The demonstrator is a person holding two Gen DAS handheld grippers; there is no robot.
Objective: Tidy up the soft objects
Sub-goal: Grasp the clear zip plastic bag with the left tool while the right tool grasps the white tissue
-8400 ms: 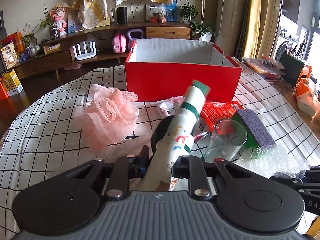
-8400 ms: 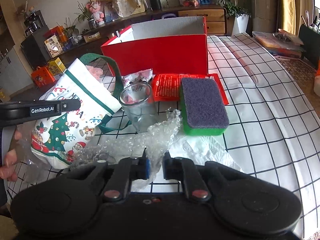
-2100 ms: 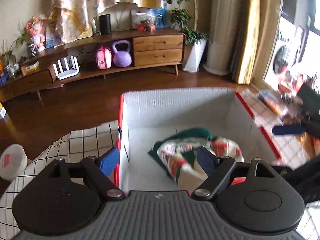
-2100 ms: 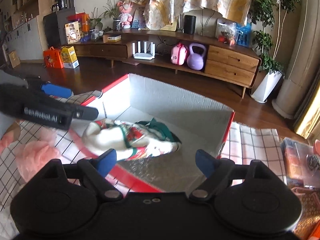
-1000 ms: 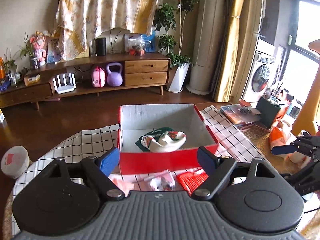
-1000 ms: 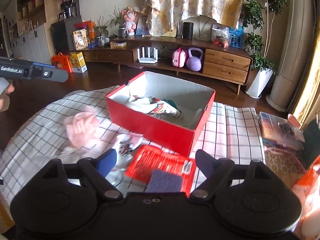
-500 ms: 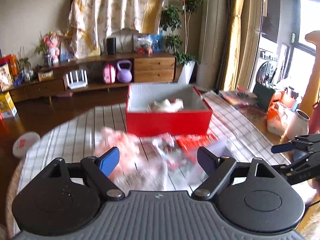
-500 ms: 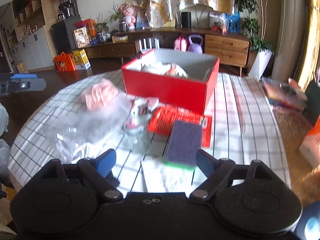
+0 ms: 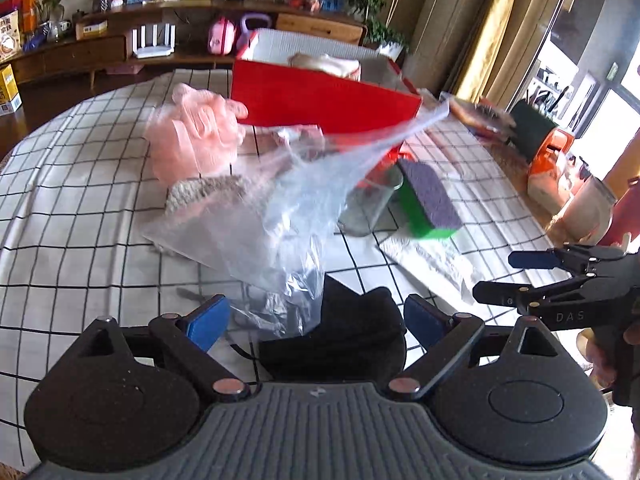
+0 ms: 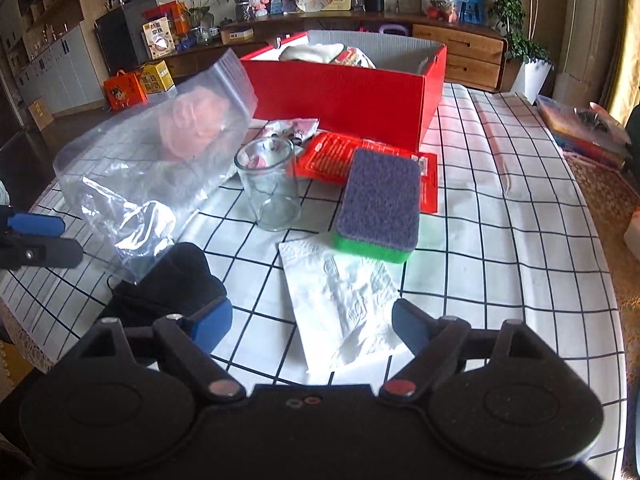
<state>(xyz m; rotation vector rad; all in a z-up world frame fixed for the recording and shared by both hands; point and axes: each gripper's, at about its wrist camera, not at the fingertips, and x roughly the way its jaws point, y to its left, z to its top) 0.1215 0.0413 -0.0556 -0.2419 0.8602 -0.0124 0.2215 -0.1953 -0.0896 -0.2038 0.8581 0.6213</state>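
Left wrist view: left gripper [image 9: 316, 322] jaws opening, nothing clamped; a black cloth [image 9: 344, 344] lies on the checked tablecloth [image 9: 80, 216] between the pads, under a clear plastic bag [image 9: 280, 216].

Right wrist view: right gripper [image 10: 310, 320] spread wide, empty. Purple-green sponge [image 10: 378, 204] lies flat, long axis pointing toward the red box [image 10: 344, 100]
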